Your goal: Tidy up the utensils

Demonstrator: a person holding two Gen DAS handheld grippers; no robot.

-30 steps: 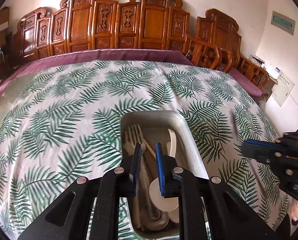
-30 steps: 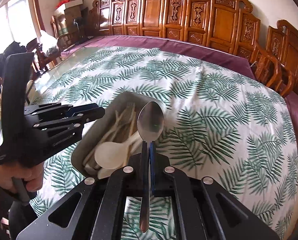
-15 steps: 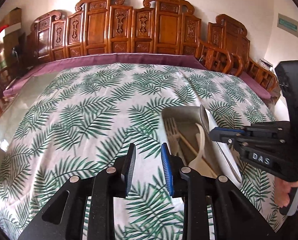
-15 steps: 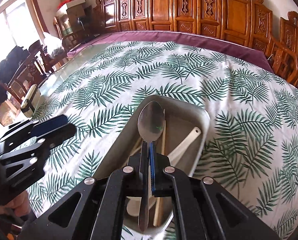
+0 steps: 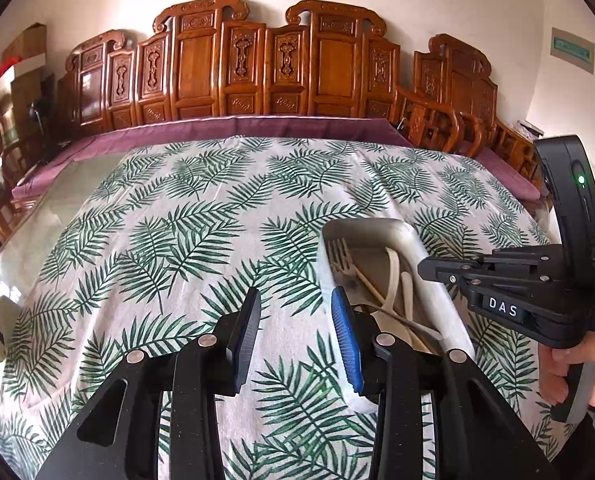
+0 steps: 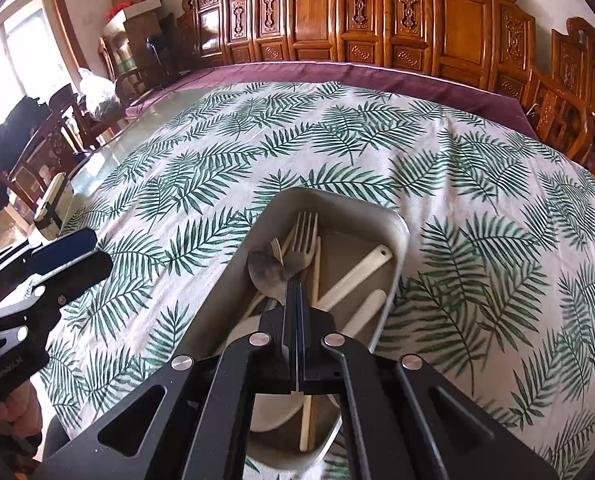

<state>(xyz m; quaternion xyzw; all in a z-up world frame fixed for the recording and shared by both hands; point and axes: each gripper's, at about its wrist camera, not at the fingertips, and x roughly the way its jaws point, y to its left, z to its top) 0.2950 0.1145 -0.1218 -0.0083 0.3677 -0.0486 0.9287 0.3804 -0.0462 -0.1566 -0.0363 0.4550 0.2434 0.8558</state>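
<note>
Right claw (image 6: 296, 300) seen pressed together on the handle of a metal spoon (image 6: 266, 273), bowl pointing away from the claw, long axis in line with the fingers and roughly along the length of the grey tray (image 6: 397, 236). Spoon is held low inside the tray's left side, bowl over or against the metal fork (image 6: 303, 240); contact cannot be told. White ladle-type spoons (image 6: 355, 276) and pale chopsticks (image 6: 316, 268) lie lengthwise beside it. Tray sits on the leaf-print worktop (image 6: 217, 152), near edge under the right claw. Left claw (image 5: 295, 336) noted opening, nothing between its fingers, over bare cloth just left of the tray. Judged: release of the spoon is next, and the right hand is the one placed for it; spoon already lies parallel to the others
</note>
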